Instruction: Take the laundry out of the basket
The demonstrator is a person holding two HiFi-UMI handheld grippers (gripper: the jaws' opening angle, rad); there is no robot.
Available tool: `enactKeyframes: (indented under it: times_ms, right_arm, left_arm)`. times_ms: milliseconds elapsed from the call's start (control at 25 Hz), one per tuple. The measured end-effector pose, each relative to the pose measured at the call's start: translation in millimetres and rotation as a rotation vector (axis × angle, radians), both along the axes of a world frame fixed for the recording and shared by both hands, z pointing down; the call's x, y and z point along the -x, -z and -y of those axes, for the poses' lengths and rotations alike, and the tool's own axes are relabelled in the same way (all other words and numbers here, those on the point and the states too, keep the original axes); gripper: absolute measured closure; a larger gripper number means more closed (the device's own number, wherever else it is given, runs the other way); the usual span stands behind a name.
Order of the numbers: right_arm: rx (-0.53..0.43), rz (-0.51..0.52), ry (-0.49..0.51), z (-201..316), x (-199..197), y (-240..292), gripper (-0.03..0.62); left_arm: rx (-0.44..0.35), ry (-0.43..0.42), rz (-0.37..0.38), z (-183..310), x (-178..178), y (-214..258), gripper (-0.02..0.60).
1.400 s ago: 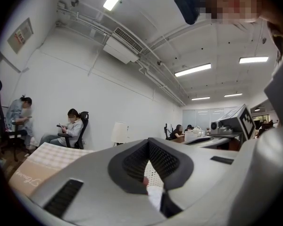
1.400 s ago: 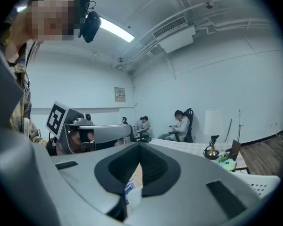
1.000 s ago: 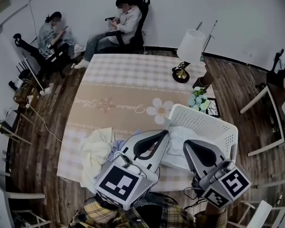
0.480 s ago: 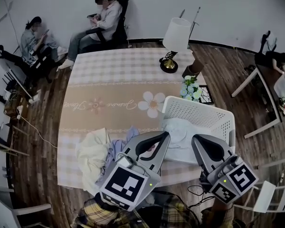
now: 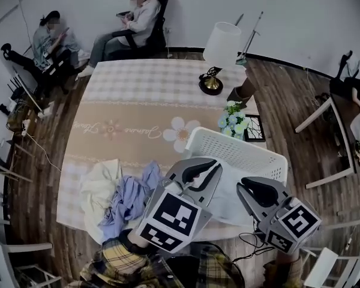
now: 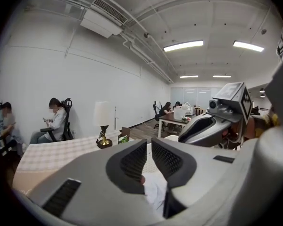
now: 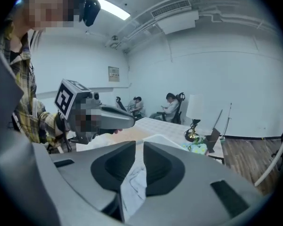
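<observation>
The laundry (image 5: 225, 200) I am working on is a crumpled white garment lying in the white perforated basket (image 5: 247, 152). It shows in the head view as a pale patch between my two grippers, at the basket's near left side.

My left gripper (image 5: 217, 167) reaches over the basket's near left corner. In the left gripper view its fingers (image 6: 130, 161) have just been opening and stand released, with a narrow slit between the pads. A fold of the white cloth lies low in that slit, and the pads do not look pressed on it.

My right gripper (image 5: 242, 188) hangs over the near edge of the basket, just beside the left one, and both point away from me. In the right gripper view its fingers (image 7: 163, 166) have also just been opening and are likewise released, a thin gap apart. A rumpled strip of the same white cloth runs down through the gap toward the camera.

The basket sits at the near right corner of the worktop (image 5: 145, 90), which is covered by a checked cloth with a printed flower band across the middle. To the left of the basket, on the near left part of the worktop, lies a heap of clothes already outside it: a blue garment (image 5: 132, 194) touching a cream garment (image 5: 99, 187).

Beyond the basket, a bunch of flowers (image 5: 233, 120) stands at the right edge, and a lamp (image 5: 219, 45) with a white shade stands at the far right corner. Two people (image 5: 138, 18) sit in chairs against the far wall.
</observation>
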State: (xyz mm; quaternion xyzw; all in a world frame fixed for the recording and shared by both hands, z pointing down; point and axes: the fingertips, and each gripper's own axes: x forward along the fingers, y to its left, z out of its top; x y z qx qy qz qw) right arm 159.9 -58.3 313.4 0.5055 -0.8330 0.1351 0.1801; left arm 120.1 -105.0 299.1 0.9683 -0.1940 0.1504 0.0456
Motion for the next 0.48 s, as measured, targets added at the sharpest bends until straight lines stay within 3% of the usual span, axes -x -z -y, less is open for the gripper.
enactKeyframes:
  times_ms: [280,480]
  right_arm:
    - [0.139,-0.061,0.234,8,-36,-42,0.412]
    - [0.214,-0.117,0.348,13,-47,-74,0.335]
  left_arm:
    - [0.084,0.046,0.142,19,-58,-45,0.415]
    - [0.165,0.101,0.176,31,-80,-73,0.360]
